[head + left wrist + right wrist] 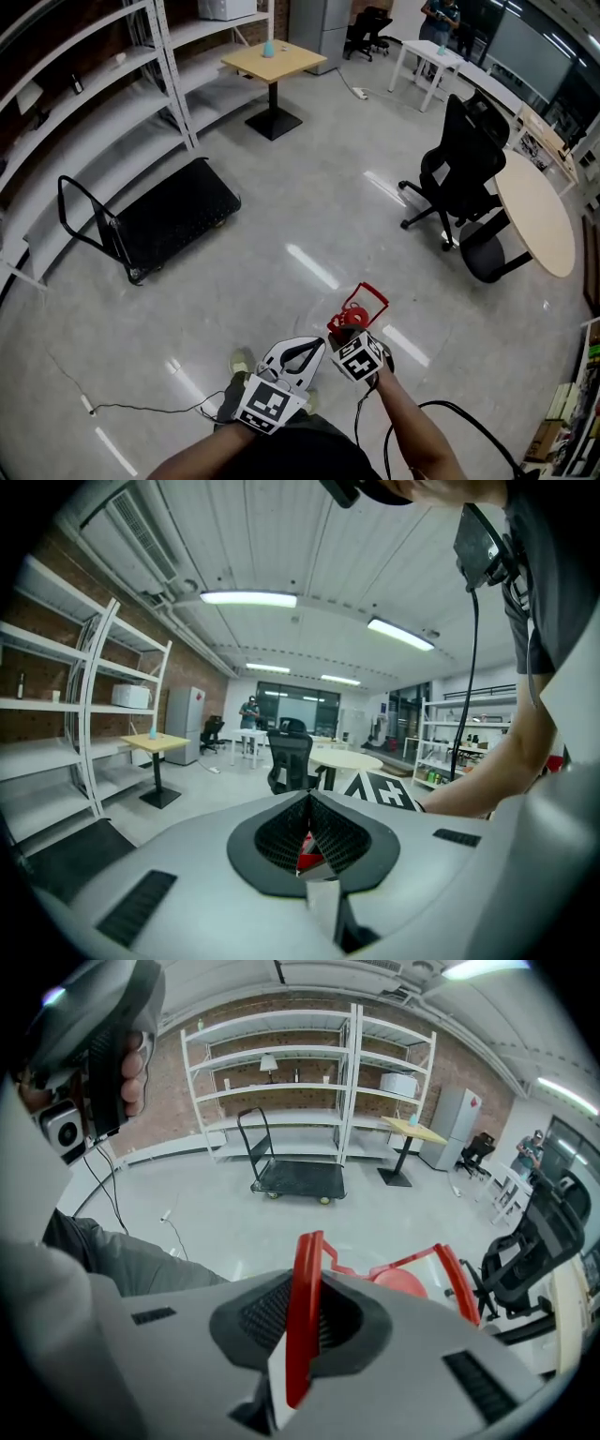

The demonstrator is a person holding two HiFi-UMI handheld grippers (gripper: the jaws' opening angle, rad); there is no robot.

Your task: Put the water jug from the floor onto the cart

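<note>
Two grippers were in play, with one jug and one cart. The right gripper [302, 1330] had its jaws clamped on one side bar of the red rectangular plastic carrying handle [305, 1279] of the water jug. That bar ran upright between the black ribbed pads. The rest of the loop and the round red cap [401, 1284] lay just beyond the fingertips. The jug's body could not be made out in any view.

The left gripper [311, 841] had its jaws drawn together at the tips. A thin red-and-white sliver showed low between the pads. Whether they pinched it could not be told.

In the head view both grippers sat close in front of the person, side by side. The handle stood just ahead of the right one, above the glossy grey concrete floor [309, 216].

The single black flatbed cart with a black tubular push bar [178, 211] stood well apart, beside the white shelving. One black office chair [464, 164] stood by one round pale-wood table [536, 214].
</note>
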